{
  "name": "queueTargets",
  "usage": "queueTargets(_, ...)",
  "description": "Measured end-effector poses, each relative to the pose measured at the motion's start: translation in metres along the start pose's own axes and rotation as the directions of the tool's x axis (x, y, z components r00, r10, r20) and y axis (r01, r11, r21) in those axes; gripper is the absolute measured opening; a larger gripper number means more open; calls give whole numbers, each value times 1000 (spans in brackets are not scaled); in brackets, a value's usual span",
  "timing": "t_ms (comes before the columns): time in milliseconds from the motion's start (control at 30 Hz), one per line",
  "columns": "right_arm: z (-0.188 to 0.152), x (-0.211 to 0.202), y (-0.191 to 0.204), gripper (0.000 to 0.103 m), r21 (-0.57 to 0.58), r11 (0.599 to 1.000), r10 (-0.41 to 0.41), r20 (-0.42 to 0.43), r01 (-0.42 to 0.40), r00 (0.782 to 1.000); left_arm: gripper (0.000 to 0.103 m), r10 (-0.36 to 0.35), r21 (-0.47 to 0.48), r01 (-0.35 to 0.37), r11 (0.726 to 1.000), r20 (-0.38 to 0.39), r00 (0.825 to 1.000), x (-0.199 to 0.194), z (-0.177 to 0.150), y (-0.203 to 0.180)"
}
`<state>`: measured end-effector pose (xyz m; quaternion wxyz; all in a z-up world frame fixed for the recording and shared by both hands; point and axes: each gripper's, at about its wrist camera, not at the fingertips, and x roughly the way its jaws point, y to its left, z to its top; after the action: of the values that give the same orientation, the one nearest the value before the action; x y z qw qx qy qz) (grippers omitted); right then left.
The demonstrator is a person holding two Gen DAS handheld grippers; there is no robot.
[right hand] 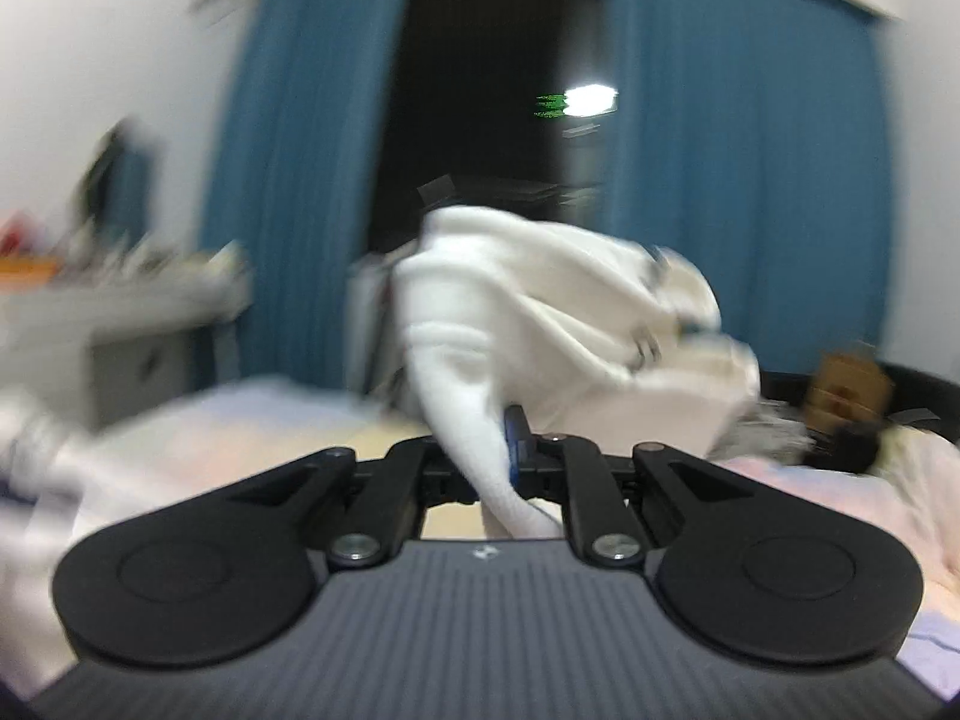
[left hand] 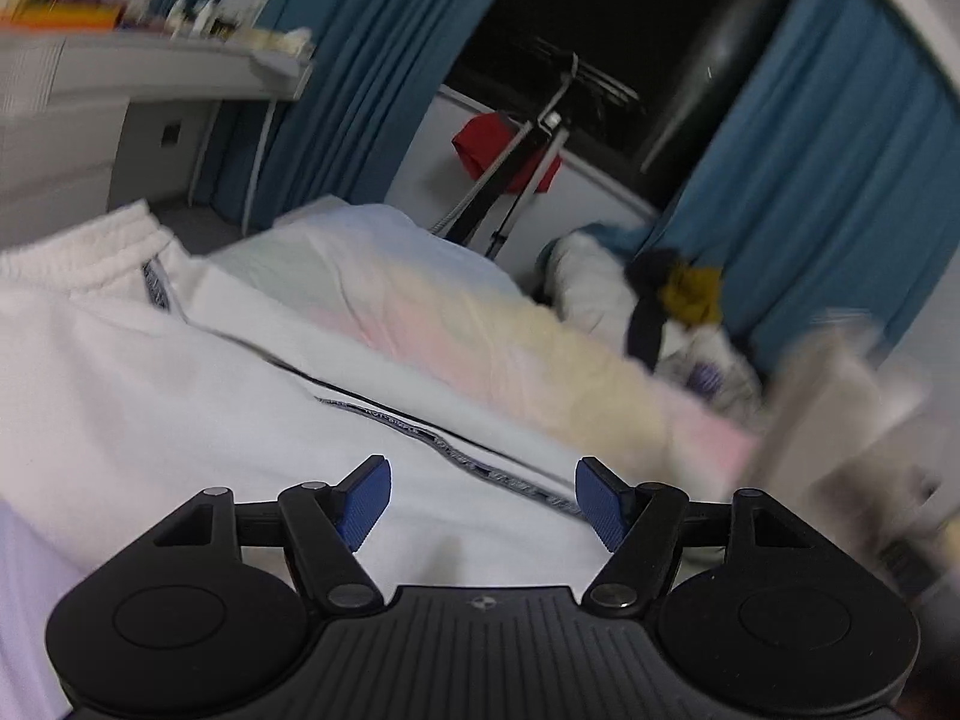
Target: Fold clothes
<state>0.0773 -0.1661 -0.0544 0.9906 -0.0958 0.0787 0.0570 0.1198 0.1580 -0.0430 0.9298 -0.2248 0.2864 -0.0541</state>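
Two claws, two risks. My left claw point(left hand: 480, 507) hovers with fingers spread wide above the white garment point(left hand: 180, 396) on the bed point(left hand: 456, 312); closing there could bunch it. My right claw point(right hand: 504, 456) pinches a raised white bundle point(right hand: 540, 324); that thin hold could slip.

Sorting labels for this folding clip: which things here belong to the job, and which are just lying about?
Job:
white garment
left gripper, open over it
right gripper, shut on white cloth

Lying about:
red cloth
yellow cloth
cluttered shelf
blue curtains
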Motion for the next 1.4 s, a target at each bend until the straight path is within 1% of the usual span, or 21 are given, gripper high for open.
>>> queueTargets(67,-28,6,45,12,-111,990,76,-72,-84,994,71,-22,-23,21,1000,-27,999,4,-1,4)
queueTargets(167,-76,12,96,12,-272,937,166,-205,-219,965,71,-56,-58,52,997,-66,996,10,-2,10)
queueTargets(233,-95,12,108,12,-303,923,166,-244,-237,956,71,-79,-82,72,994,-91,993,13,-3,14)
queueTargets(333,-91,11,101,12,-259,935,183,-234,-243,955,71,-97,-75,88,993,-128,987,24,-7,11)
queueTargets(433,-85,5,97,12,-247,939,196,-192,-241,962,71,-98,-49,92,995,-150,984,34,-9,6)
queueTargets(533,-81,-2,96,12,-223,942,220,-148,-249,964,71,-99,-60,92,994,-129,987,33,-10,7)
queueTargets(567,-80,-3,97,12,-206,942,238,-144,-264,961,71,-98,-64,91,994,-118,988,32,-10,8)
queueTargets(633,-84,1,103,12,-172,934,283,-181,-314,942,71,-82,-69,75,995,-103,991,30,-7,10)
queueTargets(667,-89,4,108,12,-179,928,291,-203,-327,935,71,-69,-71,62,996,-96,993,29,-6,11)
queueTargets(800,-93,9,110,12,-149,928,303,-225,-340,926,71,2,-108,-9,994,-64,998,15,1,23)
queueTargets(900,-88,9,108,15,-110,927,327,-234,-359,916,76,76,-163,-77,984,-13,997,-10,8,42)
queueTargets(933,-86,8,107,17,-89,927,336,-236,-364,912,78,117,-181,-113,977,9,993,-20,11,49)
queueTargets(1000,-83,6,104,27,-50,920,366,-244,-388,898,80,197,-219,-182,959,50,979,-40,17,63)
queueTargets(1033,-83,2,104,39,-34,911,390,-249,-410,887,80,223,-242,-202,949,62,973,-48,20,71)
queueTargets(1067,-81,-1,104,57,-25,897,421,-252,-441,871,80,249,-265,-222,938,72,966,-56,22,79)
queueTargets(1133,-75,-7,102,74,2,873,472,-249,-487,846,82,312,-307,-271,912,89,946,-68,24,94)
queueTargets(1200,-68,-16,99,75,49,867,493,-240,-496,837,83,345,-348,-299,889,78,935,-70,25,110)
queueTargets(1267,-59,-22,90,75,107,866,500,-212,-488,840,83,368,-389,-321,863,51,928,-69,24,126)
queueTargets(1300,-54,-24,83,75,135,866,499,-193,-481,845,82,359,-408,-314,857,37,933,-67,24,130)
queueTargets(1333,-50,-23,76,75,158,874,483,-174,-460,858,82,349,-426,-306,851,25,937,-65,23,134)
queueTargets(1400,-43,-18,61,75,192,903,414,-141,-385,899,82,341,-443,-298,846,20,940,-61,23,139)
